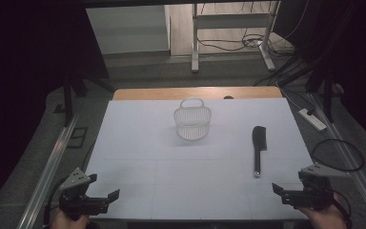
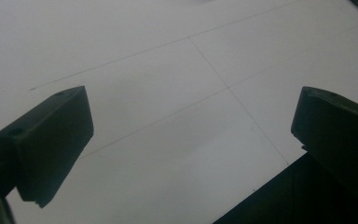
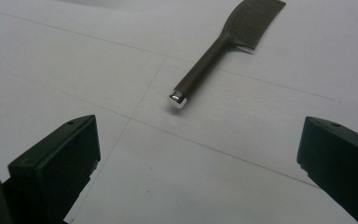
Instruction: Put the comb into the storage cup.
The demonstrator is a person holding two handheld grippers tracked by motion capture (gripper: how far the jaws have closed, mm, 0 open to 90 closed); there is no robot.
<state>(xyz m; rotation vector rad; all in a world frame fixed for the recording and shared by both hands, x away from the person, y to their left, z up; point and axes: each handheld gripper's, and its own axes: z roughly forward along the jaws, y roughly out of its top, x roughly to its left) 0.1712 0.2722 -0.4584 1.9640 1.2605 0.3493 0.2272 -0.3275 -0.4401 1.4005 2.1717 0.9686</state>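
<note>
Both your tongs stand wide apart, gripping nothing: left gripper (image 1: 106,189) at the frame's lower left, right gripper (image 1: 281,192) at lower right. Just above the right one lies the black comb (image 1: 258,145); the white basket (image 1: 192,123) stands upper centre on the table (image 1: 138,143).

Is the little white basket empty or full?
Empty: the basket stands upright, and nothing shows through its mesh. The comb lies apart.

both grippers (image 1: 106,191) (image 1: 279,192) wide open
</note>
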